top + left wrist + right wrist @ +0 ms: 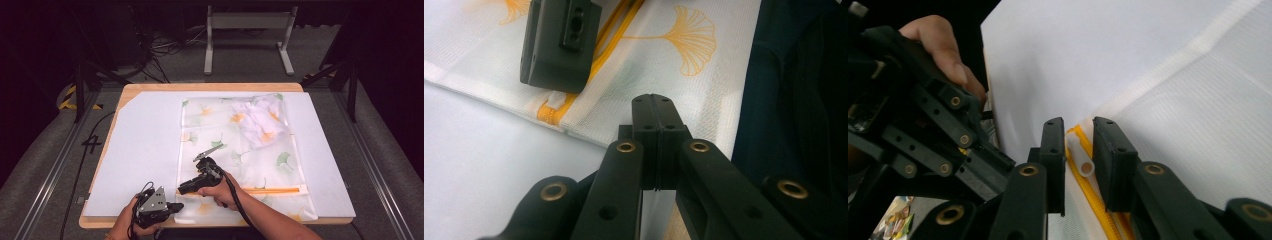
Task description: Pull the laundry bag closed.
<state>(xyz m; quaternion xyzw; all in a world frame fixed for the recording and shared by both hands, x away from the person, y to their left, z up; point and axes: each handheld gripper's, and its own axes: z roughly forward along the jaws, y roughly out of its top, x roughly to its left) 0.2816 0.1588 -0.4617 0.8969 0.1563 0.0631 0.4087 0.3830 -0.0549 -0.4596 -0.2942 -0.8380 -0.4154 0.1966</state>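
Mesh laundry bag (240,150), white w/ ginkgo-leaf print, lies flat on the white board (145,145) covering the wooden table (210,87); a bunched white printed cloth (262,119) sits at its far right corner. The bag's yellow zipper (272,190) runs along the near end, parallel to the table's front edge. R gripper (184,188) is down at the left end of that zipper, held in the right hand (218,191). In the right gripper view its jaws stand a little apart w/ the white zipper pull (1083,159) between them, pads just beside the tab; can't tell if they actually press on it. L gripper (176,206) sits at the near table edge, just left of the bag's near-left corner, in the left hand (125,225). In the left gripper view its jaws are pressed together; bag fabric lies right at/under the tips, but whether any of it is pinched I can't tell. Same view shows the R gripper's black jaw block over the zipper end, near the L tips but apart. Grey 3-cornered plate (154,199) tops the L gripper. Cable (235,197) trails from the R gripper along the forearm.
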